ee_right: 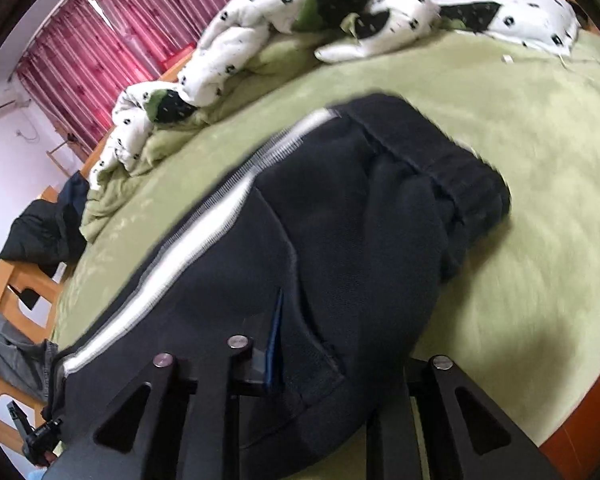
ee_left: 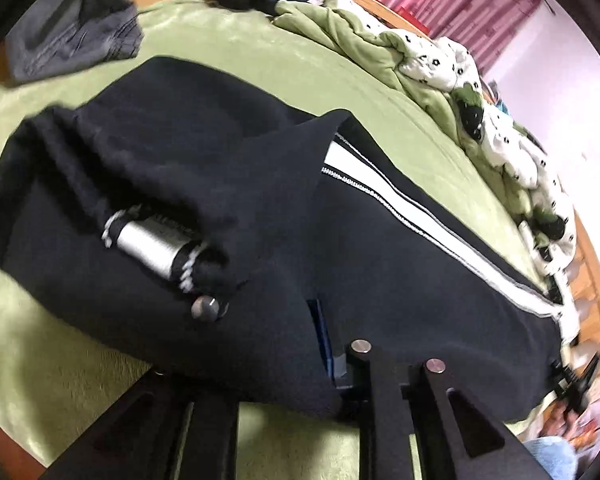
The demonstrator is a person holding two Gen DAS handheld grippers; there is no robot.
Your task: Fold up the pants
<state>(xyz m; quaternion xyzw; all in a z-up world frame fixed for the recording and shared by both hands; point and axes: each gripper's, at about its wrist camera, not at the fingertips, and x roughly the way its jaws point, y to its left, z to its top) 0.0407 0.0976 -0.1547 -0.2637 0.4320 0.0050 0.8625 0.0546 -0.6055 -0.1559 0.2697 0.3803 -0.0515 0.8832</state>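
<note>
Black pants (ee_left: pixel 260 240) with a white side stripe (ee_left: pixel 400 208) lie on a green bed cover (ee_left: pixel 240 52). In the left wrist view the cuff end with its silver drawstring tip (ee_left: pixel 156 248) is folded back over the leg. My left gripper (ee_left: pixel 300 364) holds the near fabric edge, which covers its left finger. In the right wrist view the waistband end (ee_right: pixel 440 168) lies ahead. My right gripper (ee_right: pixel 340 354) is shut on the pants (ee_right: pixel 320 240) near the pocket, with fabric bunched between its fingers. The other gripper shows small in each view's lower corner.
A white spotted quilt (ee_right: pixel 300 12) is bunched along the far side of the bed. Grey trousers (ee_left: pixel 76 36) lie at the far left corner in the left wrist view. A wooden bed frame (ee_left: pixel 596 280) and red curtains (ee_right: pixel 112 40) border the bed.
</note>
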